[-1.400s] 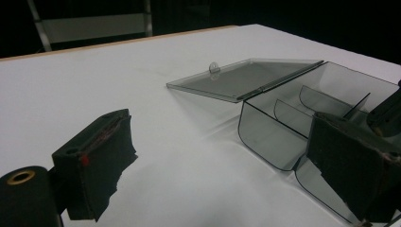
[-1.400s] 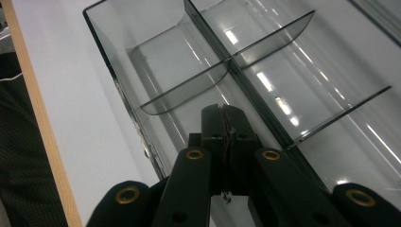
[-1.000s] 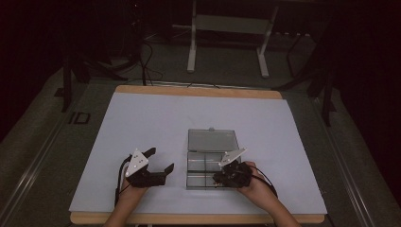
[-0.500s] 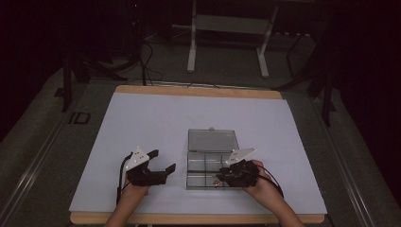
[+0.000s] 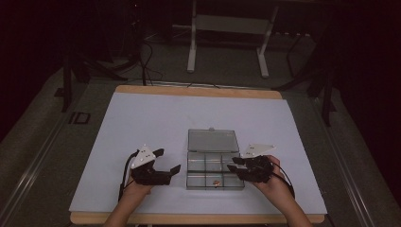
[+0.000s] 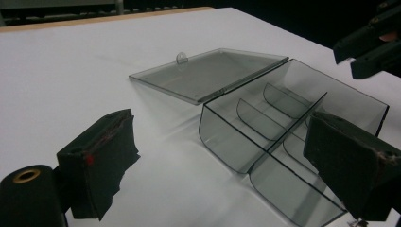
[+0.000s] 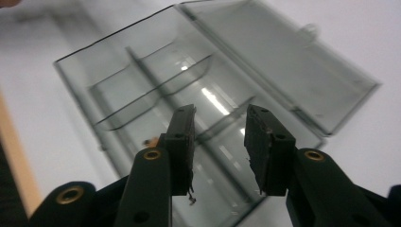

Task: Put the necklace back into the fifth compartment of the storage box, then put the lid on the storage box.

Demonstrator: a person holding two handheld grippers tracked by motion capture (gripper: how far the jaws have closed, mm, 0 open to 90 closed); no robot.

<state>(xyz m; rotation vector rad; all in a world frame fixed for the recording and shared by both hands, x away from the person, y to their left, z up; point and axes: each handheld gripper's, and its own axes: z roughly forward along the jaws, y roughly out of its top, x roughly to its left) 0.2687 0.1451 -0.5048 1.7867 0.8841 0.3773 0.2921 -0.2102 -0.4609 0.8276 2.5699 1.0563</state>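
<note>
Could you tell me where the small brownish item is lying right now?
In the high view, the small item lies inside the clear box, in its near middle compartment, between the left gripper and the right gripper.

Box [image 5: 215, 169] on the bench [image 5: 156, 118], near its front edge; lid [image 5: 212, 140] lies flat behind it. Small part [image 5: 216, 182] in a front compartment. Left gripper [image 5: 166, 161] left of box, right gripper [image 5: 231, 164] over its right end.

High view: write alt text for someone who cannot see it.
A clear compartment box lies open on a white table, its lid flat behind it. A person's left gripper and right gripper flank it, fingers apart. A small brownish item sits in a front compartment.
</note>
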